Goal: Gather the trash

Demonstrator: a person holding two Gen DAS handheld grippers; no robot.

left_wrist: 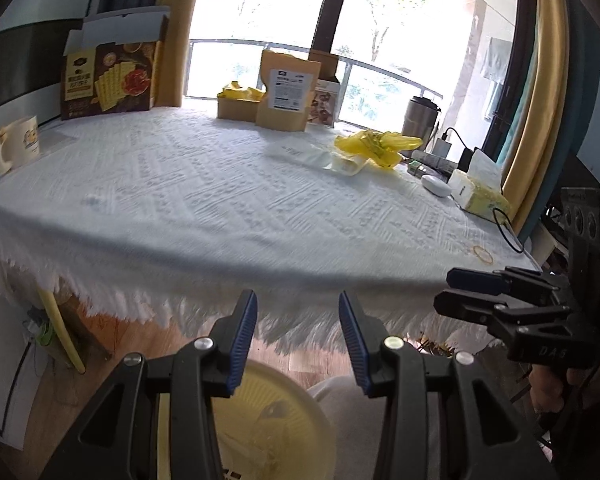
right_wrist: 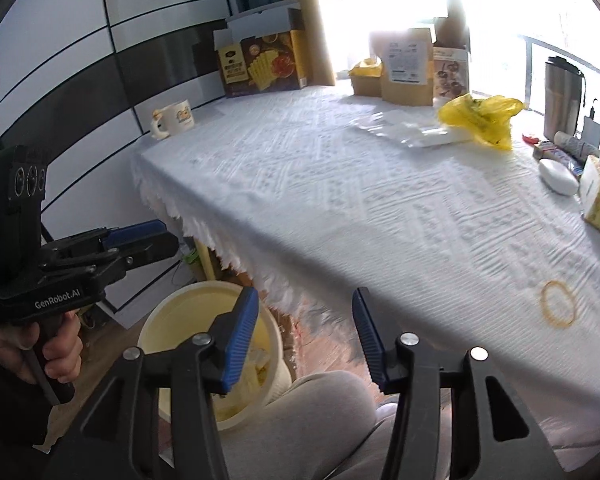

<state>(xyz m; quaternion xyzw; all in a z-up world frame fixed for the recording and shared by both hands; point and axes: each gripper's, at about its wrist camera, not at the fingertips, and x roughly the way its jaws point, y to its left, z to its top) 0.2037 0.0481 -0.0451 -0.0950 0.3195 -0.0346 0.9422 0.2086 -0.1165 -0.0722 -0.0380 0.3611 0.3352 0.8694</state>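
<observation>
Hanging low in front of the table, the left gripper (left_wrist: pixel 298 336) holds nothing, and its two blue ridged pads stand wide apart. Below it sits a round, pale yellow bin (left_wrist: pixel 276 412) with ribbed plastic walls and some crumpled yellow stuff inside. The right gripper (right_wrist: pixel 305 336) is spread wide too and grips nothing. It floats over the near edge of the table, above a knee in soft grey pants (right_wrist: pixel 312 420).

A bumpy white cloth (left_wrist: pixel 228 200) with a fringe of little tassels covers the table. On the far right part of the cloth lies a crinkly yellow plastic bag (right_wrist: pixel 480 118), all scrunched up. A thin, clear wrapper (right_wrist: pixel 416 134) lies flat, touching the bag. A thin rubber band (right_wrist: pixel 558 308), shaped like a ring, lies near the front right edge, well apart from the bag.

At the back stand a dark cardboard cracker box (left_wrist: pixel 110 76) with its flap up and a flat brown paper pouch (left_wrist: pixel 286 94) with a white label. A white mug (left_wrist: pixel 18 142) sits at the left end. A shiny metal cup (left_wrist: pixel 420 118), a smooth white oval case (right_wrist: pixel 558 176) and a soft tissue pack (left_wrist: pixel 480 192) sit at the right end.
</observation>
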